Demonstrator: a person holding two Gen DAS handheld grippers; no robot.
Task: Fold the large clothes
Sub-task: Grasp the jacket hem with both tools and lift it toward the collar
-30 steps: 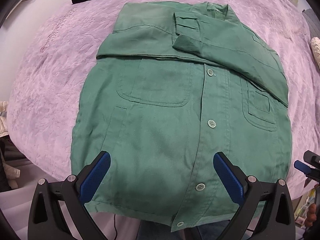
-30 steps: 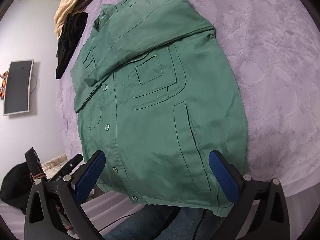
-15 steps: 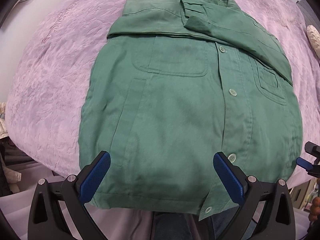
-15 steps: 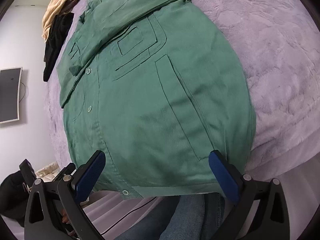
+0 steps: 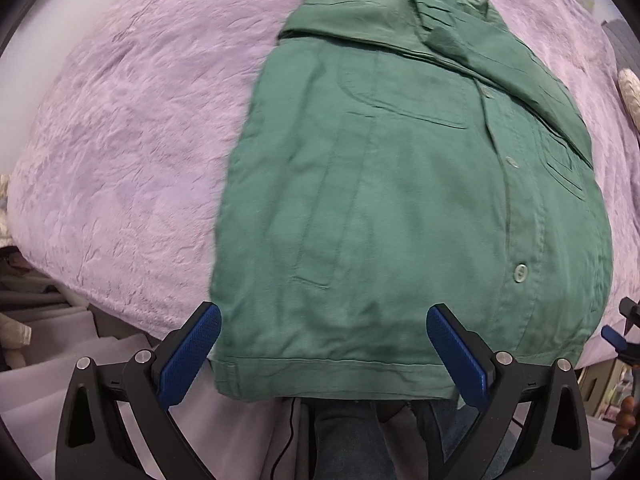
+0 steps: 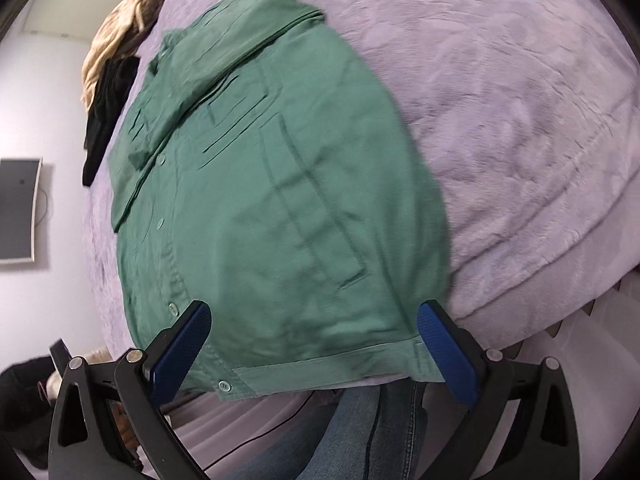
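Hem (image 5: 332,376) of the green jacket (image 5: 400,200) sits between both spread grippers, left gripper (image 5: 324,356) and right gripper (image 6: 316,348), so each should pinch its corner evenly before lifting.

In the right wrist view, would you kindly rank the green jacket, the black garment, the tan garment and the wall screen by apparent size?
1. Green jacket, by far the largest.
2. Tan garment, black garment and wall screen: these look alike in size; all lie farther from the camera and are partly cut off or overlapping, so I would not rank them.
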